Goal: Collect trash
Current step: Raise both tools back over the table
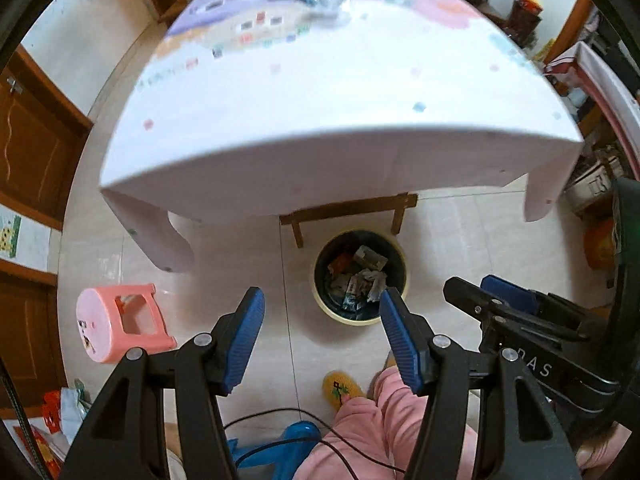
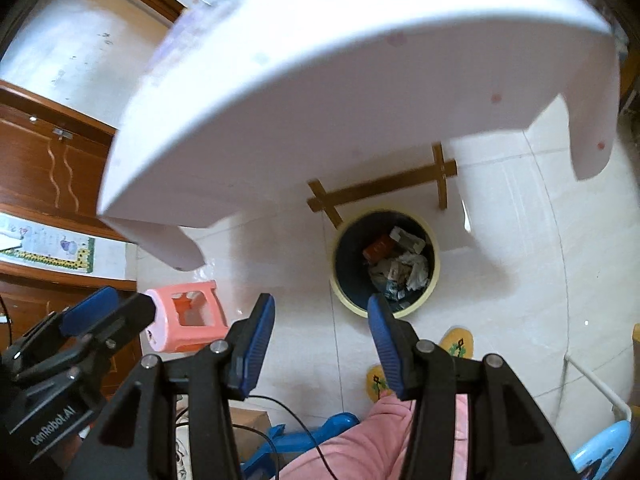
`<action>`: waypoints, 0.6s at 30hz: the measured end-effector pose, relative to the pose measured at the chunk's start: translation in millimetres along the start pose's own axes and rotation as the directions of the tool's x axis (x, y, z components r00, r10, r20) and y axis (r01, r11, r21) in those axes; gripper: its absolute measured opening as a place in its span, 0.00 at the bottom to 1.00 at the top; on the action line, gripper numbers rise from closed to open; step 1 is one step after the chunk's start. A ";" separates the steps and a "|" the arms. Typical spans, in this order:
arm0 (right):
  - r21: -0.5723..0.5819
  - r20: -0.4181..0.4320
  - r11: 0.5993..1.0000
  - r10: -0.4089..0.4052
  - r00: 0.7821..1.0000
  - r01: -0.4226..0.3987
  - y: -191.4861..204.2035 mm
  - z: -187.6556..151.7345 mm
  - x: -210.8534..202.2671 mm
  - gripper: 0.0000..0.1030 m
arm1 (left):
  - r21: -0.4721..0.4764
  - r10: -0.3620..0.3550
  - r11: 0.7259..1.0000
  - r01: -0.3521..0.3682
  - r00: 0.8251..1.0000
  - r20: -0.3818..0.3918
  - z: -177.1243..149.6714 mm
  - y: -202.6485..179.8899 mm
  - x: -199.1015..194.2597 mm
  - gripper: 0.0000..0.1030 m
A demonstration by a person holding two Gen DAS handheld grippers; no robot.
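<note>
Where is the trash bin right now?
In both wrist views the trash bin stands on the floor beside the table's near edge, just before the wooden stool.

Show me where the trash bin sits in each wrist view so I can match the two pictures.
Left wrist view: the trash bin stands on the floor low in the middle, just past the table's near edge, above the left gripper.
Right wrist view: it stands right of centre, partly behind the right finger of the right gripper.
Shared landmark: the pink stool, lying on its side left of the bin.
</note>
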State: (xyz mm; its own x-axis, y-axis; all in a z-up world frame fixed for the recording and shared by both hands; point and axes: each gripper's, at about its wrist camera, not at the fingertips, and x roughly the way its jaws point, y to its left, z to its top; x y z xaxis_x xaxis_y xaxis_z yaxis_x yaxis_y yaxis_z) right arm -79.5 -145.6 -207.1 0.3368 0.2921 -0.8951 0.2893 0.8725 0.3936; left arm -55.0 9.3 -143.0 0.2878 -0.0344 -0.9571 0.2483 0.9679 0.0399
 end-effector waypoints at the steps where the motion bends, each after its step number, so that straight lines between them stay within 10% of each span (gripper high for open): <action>1: -0.014 0.017 1.000 0.000 1.000 0.000 6.3 1.1 -10.6 0.47 | 0.005 -0.003 1.000 0.003 1.000 0.015 1.9 0.9 -10.4 0.57; 18: -0.126 0.289 0.990 -0.027 0.957 0.066 58.9 64.0 -127.6 0.47 | 0.042 -0.021 0.999 0.009 0.958 0.286 77.6 15.8 -123.2 0.67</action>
State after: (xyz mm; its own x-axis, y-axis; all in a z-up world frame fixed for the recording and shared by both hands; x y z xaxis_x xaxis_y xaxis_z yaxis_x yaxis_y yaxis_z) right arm -48.1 -156.5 -56.3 0.5736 0.1426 -0.8066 0.1954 0.9325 0.3038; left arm -14.8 9.4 -2.2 0.5352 -0.1241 -0.8355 0.2898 0.9561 0.0436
